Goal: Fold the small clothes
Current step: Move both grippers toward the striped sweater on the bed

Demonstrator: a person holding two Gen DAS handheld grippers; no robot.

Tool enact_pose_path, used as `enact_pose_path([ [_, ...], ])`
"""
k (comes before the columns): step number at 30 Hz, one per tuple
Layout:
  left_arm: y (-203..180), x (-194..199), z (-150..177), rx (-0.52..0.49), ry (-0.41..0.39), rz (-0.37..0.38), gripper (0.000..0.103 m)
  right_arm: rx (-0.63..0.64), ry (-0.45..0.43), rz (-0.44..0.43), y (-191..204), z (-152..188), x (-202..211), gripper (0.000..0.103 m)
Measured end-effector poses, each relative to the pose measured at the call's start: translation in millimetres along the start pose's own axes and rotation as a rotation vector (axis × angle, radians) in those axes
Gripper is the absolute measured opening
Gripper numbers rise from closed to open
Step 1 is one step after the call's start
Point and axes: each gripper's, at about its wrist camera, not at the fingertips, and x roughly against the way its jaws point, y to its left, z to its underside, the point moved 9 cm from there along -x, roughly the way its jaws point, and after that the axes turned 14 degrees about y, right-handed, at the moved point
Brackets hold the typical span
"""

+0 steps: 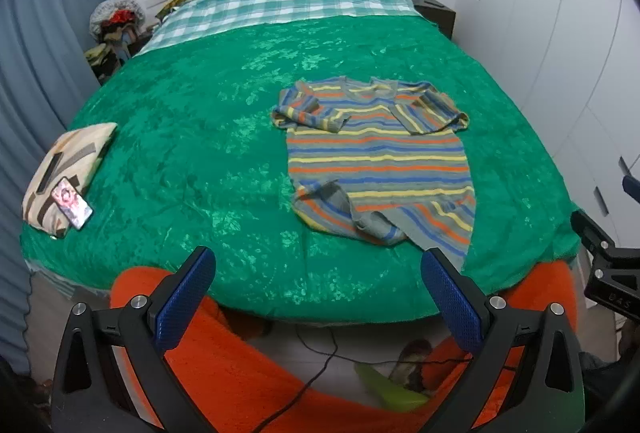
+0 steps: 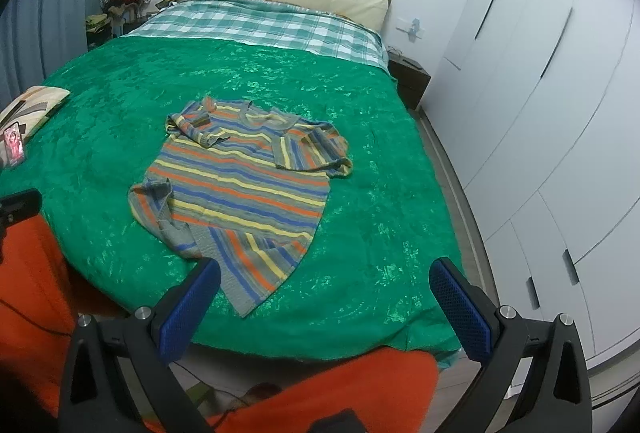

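Striped shirt [image 1: 376, 161] lies on green bedspread [image 1: 192, 137], sleeves folded in; left gripper [image 1: 318, 273] and right gripper [image 2: 324, 283] both released, hovering near its hem

Striped shirt [image 2: 244, 189] on green bedspread [image 2: 120, 93]; right tongs [image 2: 324, 297] agape.

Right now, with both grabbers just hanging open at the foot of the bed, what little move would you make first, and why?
Probably bring the right gripper down to the striped shirt and flatten its near hem: that edge lies bunched and turned over, and the sleeves are already folded across the chest. The left gripper is also open, holding nothing, so it could pin the shirt on the green bedspread.
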Motion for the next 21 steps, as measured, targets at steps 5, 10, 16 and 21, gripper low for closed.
enact_pose_path([
  [5, 11.6, 0.3, -3.8, 0.017, 0.000, -0.039, 0.103, 0.004, -0.006, 0.002, 3.3, -5.5, -2.9, 0.103],
  [10, 18.1, -7.2, -10.0, 0.043, 0.007, -0.027, 0.103, 0.015, 0.016, 0.003, 6.8, -10.8, -13.3, 0.103],
  [16, 11.2, -10.9, -22.4, 0.022, -0.001, -0.015, 0.103, 0.014, 0.041, 0.035, -1.5, -18.3, -26.3, 0.103],
  [21, 10.4, -17.4, -29.4, 0.016, 0.008, -0.009, 0.102, -0.008, 0.057, 0.046, -8.4, -22.1, -35.0, 0.103],
])
